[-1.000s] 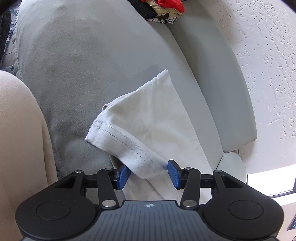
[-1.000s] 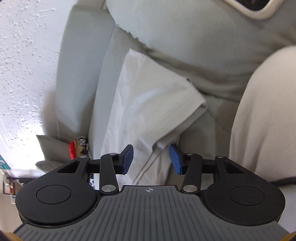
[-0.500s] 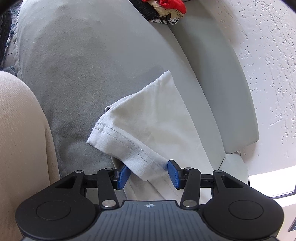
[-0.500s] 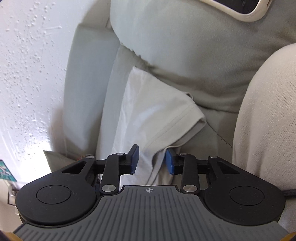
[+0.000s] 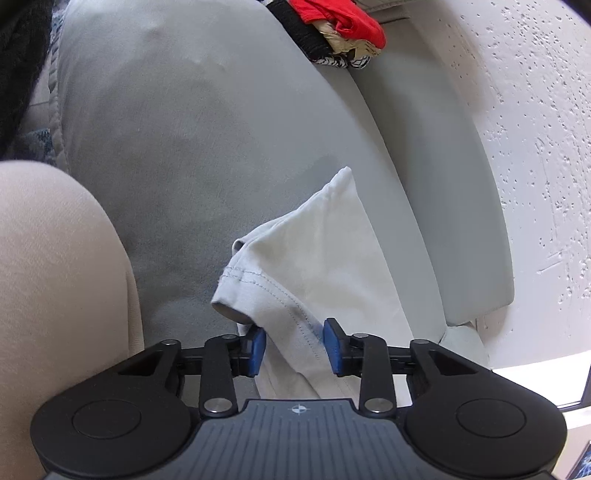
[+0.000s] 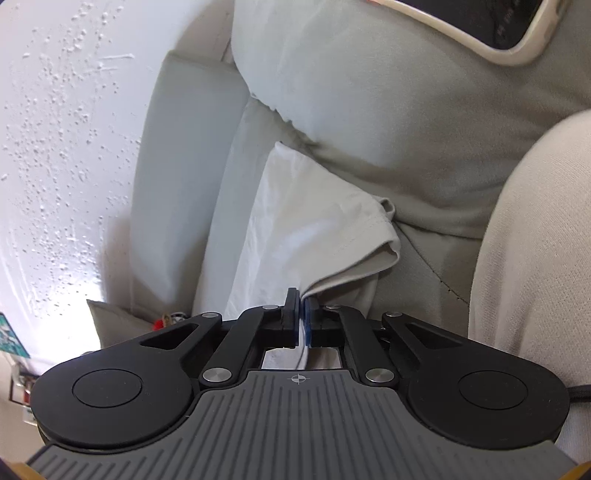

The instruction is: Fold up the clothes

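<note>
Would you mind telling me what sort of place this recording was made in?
Probably a living room at home: a grey sofa against a textured white wall, a pale T-shirt laid on it, more clothes heaped at the end.

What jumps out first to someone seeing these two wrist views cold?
The white T-shirt lying on the grey sofa cushion, its stitched sleeve hem toward the cameras. The right gripper is pinched shut on a fold of it, while the left gripper straddles the hem with jaws open. A red and black clothes pile sits at the far end of the cushion in the left wrist view.
</note>
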Available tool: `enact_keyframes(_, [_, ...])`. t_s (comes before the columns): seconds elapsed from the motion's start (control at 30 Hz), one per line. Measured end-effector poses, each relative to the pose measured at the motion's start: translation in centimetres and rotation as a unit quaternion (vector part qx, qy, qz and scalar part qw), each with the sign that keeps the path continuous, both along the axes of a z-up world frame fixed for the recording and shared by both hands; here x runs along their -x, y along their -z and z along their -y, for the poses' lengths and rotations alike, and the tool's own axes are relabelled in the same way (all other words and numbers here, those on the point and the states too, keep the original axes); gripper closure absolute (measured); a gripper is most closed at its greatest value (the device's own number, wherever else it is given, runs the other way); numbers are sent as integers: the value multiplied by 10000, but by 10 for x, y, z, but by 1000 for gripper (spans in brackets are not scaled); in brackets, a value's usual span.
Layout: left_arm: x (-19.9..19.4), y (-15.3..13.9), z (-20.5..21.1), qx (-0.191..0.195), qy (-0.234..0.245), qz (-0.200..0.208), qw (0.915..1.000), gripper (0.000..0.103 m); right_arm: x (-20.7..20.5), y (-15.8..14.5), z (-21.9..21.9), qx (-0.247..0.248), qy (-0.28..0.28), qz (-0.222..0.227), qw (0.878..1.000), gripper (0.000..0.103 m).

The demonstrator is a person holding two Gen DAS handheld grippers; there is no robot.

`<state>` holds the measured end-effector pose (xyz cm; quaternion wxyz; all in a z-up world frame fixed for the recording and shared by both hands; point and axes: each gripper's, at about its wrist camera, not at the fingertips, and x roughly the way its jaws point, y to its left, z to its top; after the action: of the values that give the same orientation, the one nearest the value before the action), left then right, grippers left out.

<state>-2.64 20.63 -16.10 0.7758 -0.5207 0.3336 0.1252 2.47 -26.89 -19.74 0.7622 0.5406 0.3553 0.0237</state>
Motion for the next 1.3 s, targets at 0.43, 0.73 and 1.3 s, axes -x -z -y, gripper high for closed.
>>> enact_keyframes(0.43, [-6, -55, 7, -1015, 472, -59, 9937, 102, -1, -53, -2, 600, -351, -304, 9971, 101])
enact_keyframes(0.73, [0, -53, 5, -1684, 1227, -1164, 9711, 64, 6, -50, -6, 1729, -1047, -1027, 9739, 61])
enact_keyframes(1.3, [-68, -33, 115, -3365, 2947, 120, 8943, 82, -37, -59, -110, 3957, -2390, 582, 8848, 75])
